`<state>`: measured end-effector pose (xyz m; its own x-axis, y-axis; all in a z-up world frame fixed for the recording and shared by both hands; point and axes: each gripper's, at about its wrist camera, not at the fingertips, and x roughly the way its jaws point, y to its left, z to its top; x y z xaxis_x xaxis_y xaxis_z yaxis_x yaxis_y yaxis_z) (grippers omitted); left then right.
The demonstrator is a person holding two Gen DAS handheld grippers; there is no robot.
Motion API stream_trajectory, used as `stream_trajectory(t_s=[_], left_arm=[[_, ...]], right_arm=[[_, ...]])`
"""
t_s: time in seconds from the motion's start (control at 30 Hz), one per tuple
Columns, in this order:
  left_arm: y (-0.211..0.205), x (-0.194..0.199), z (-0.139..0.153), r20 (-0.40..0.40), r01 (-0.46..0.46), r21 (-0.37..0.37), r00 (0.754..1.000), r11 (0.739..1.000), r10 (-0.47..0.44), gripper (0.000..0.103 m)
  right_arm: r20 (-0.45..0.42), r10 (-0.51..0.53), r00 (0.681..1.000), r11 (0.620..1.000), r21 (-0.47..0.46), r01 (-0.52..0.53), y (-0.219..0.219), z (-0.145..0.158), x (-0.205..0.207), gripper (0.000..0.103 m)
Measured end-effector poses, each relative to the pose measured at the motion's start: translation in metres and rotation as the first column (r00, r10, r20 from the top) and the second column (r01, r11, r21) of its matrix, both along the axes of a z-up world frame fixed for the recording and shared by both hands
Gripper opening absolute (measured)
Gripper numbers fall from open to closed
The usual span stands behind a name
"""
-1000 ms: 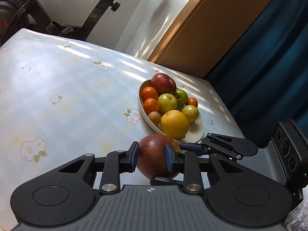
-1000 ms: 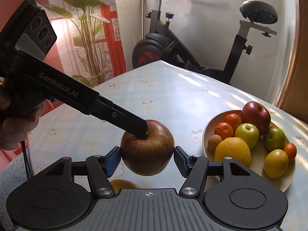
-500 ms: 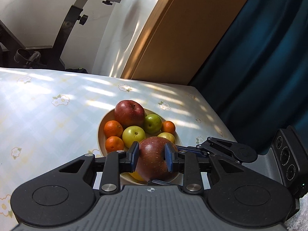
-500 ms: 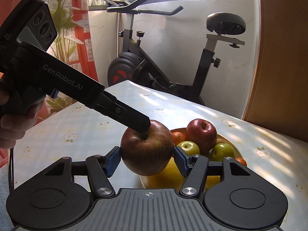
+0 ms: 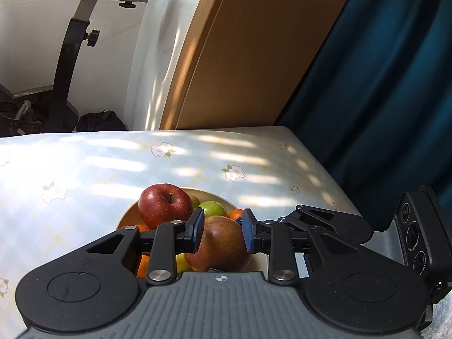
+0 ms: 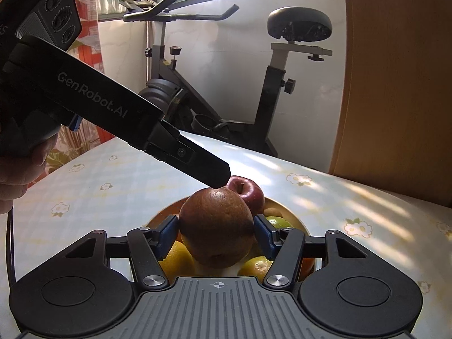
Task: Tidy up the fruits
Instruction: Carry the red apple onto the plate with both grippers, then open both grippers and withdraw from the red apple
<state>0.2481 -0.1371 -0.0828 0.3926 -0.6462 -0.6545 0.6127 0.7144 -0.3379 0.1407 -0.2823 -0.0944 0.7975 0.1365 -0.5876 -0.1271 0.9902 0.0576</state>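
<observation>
Apple (image 5: pixel 223 243) pinched by both grippers | now over bowl (image 5: pixel 127 220); earlier beside it

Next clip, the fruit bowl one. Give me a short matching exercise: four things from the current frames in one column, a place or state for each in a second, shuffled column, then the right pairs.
Things:
1. dull red-brown apple
2. shiny red apple
3. green apple
4. bowl

Places or states:
A. lying in the bowl, at its far side, stem up
B. on the flowered tablecloth, holding the fruit
C. gripped by both the left claw and the right claw, above the bowl
D. in the bowl, just right of the shiny red apple in the left wrist view

Pairs: 1-C, 2-A, 3-D, 4-B
</observation>
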Motion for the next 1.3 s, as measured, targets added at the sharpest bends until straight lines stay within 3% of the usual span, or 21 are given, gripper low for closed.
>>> stream_trajectory(t_s=[0.27,0.63,0.97,1.3], left_arm=[[0.009,0.016,-0.008,-0.035,-0.071,-0.005,0.997,0.997,0.071,0.031],[0.032,0.019,-0.013,-0.034,-0.141,0.019,0.989,0.99,0.141,0.031],[0.044,0.007,-0.014,0.0,-0.165,0.041,0.986,0.985,0.165,0.031],[0.069,-0.015,-0.01,0.056,-0.218,0.089,0.975,0.972,0.213,0.031]], right_arm=[[0.0,-0.037,0.999,0.999,0.019,0.037,-0.019,-0.004,0.004,0.055],[-0.001,-0.085,0.996,0.996,0.004,0.085,-0.011,-0.004,0.009,0.057],[-0.005,-0.114,0.993,0.993,-0.029,0.114,-0.006,0.002,0.003,0.057],[0.046,-0.14,0.989,0.99,0.019,0.139,0.002,0.019,-0.025,0.057]])
